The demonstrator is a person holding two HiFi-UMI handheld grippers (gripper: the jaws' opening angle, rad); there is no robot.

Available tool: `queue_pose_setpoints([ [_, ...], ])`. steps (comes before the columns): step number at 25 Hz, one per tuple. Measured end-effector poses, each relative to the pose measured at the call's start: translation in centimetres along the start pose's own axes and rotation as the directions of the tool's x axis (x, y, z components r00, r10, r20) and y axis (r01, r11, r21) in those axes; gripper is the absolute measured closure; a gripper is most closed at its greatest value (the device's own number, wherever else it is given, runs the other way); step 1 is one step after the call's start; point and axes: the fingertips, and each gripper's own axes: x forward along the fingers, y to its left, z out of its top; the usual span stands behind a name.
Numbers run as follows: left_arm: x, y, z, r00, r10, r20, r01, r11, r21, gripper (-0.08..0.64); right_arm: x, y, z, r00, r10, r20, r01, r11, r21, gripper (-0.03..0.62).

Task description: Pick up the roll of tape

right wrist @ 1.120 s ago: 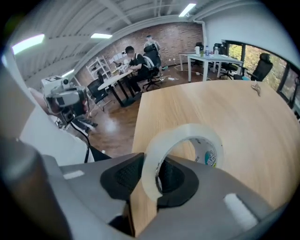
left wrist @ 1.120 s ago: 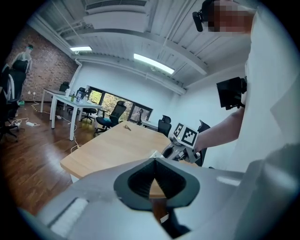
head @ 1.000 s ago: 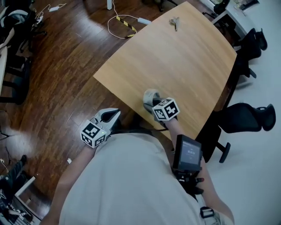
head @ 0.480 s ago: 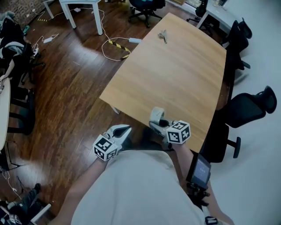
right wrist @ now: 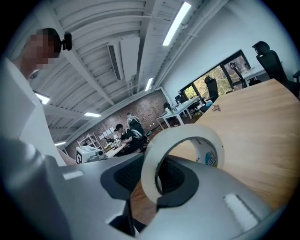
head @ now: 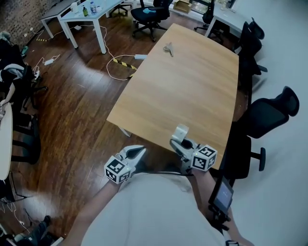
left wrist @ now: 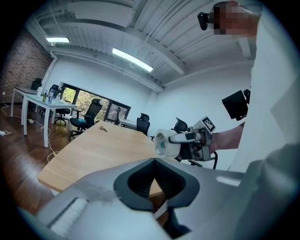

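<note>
A long wooden surface (head: pixel 192 81) stood on a dark wood floor (head: pixel 72 115). Near its far end lay a small metallic object (head: pixel 168 48), too small to identify. Black office chairs lined its right side, one (head: pixel 269 113) close by. On the floor to the left, a white cable (head: pixel 109 72) looped beside a yellow-and-black striped strip (head: pixel 126 64). Beyond it, a white table (head: pixel 67 18) carried bottles (head: pixel 85 10).

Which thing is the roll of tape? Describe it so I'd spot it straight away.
Find the big wooden table. At its near edge the right gripper holds a pale, whitish ring: the roll of tape. It is the only thing gripped; the other small item lies at the table's far end.
</note>
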Motion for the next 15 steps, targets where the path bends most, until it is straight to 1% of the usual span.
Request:
queue_pose_setpoints([
  [5,2.1,-0.9,1.2,1.0,-0.011,0.01,0.01,1.0,0.026,0.555,-2.6,0.1,1.2,0.997,0.029,0.068,-0.026,0.999,-0.04,0.495],
  [10,5.0,-2.3,1.7,1.0,-0.019,0.018,0.018,0.999,0.028,0.555,-5.4,-0.7,2.2,0.992,0.042,0.123,-0.034,0.997,-0.067,0.494],
  [13,7.0,-3.1,2.3,0.999,-0.035,0.008,0.035,0.999,0.031,0.555,-6.8,-2.0,2.9,0.988,0.034,0.151,-0.025,0.998,-0.059,0.494],
  [15,7.8,-4.3,2.0,0.999,-0.053,-0.006,0.053,0.998,0.02,0.555,-7.9,-2.4,2.2,0.988,0.026,0.154,-0.021,0.999,-0.035,0.494],
])
